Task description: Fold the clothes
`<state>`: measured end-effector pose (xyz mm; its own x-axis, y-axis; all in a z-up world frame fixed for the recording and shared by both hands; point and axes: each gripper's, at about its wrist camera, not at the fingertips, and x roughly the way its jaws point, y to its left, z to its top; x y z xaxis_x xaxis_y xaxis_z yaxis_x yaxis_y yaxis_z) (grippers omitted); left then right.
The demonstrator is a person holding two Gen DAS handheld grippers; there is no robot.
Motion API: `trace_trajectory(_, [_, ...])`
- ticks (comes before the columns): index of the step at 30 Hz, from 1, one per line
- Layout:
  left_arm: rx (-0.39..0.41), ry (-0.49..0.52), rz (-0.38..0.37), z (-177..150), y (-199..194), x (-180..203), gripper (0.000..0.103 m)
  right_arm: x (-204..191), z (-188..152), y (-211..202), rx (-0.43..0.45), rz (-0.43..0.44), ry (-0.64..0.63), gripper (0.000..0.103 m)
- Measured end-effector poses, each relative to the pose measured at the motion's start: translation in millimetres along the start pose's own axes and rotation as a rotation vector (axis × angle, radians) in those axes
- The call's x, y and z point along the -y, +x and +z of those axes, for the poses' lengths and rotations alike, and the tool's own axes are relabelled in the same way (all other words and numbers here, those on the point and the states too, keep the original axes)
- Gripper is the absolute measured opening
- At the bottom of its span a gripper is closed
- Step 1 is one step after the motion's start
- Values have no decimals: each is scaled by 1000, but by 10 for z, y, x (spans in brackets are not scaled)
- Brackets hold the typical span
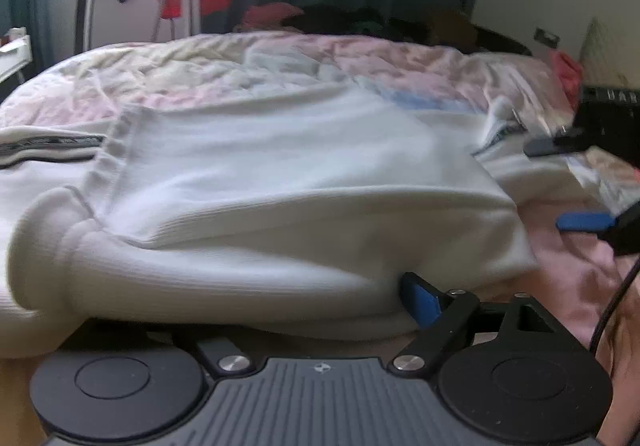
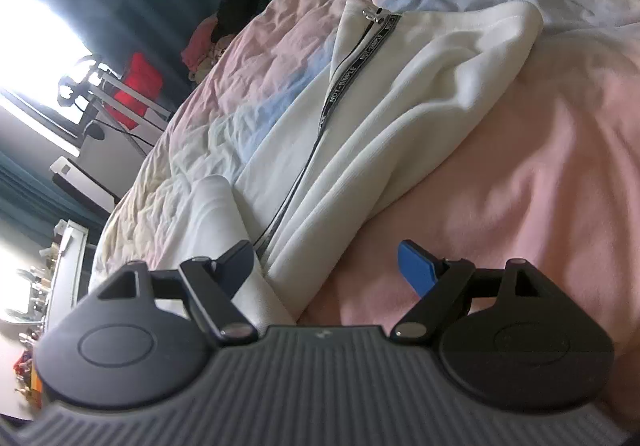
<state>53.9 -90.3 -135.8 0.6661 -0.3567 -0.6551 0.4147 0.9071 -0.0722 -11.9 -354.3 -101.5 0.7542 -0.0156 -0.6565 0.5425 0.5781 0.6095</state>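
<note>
Mid-fold: the jacket (image 2: 400,118) fills mid-frame (zip showing). Left gripper (image 1: 280,302) and right gripper (image 2: 328,266) stand spread, pinching nothing; next, probably, grip an edge.

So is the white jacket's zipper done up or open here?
Done up, as far as visible: on the white jacket the zipper runs as one closed line, its pull at the top. Its lower end is hidden.

1 white zip jacket (image 2: 400,118), 1 bedspread (image 2: 520,186), 2 grippers (image 2: 326,266) (image 1: 280,306).
</note>
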Motion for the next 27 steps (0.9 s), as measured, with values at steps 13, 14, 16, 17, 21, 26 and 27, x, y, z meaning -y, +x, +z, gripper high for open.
trace_trajectory(13, [213, -93, 95, 188, -310, -164, 67, -475, 34, 363, 74, -95, -314, 83])
trace_trajectory(14, [220, -103, 98, 196, -326, -183, 66, -552, 33, 420, 83, -107, -368, 83])
trace_trajectory(16, [235, -121, 106, 210, -357, -220, 66, -646, 30, 508, 93, -99, -438, 83])
trace_trajectory(17, [241, -131, 106, 214, -372, -239, 65, -674, 34, 542, 98, -91, -457, 83])
trace_trajectory(21, [252, -166, 96, 245, -396, -311, 63, -724, 38, 632, 120, -70, -511, 83])
trace_trajectory(26, [253, -192, 89, 248, -420, -360, 62, -671, 66, 256, 250, -38, -416, 82])
trace_trajectory(27, [252, -200, 86, 251, -424, -369, 61, -617, 80, 134, 283, -29, -374, 82])
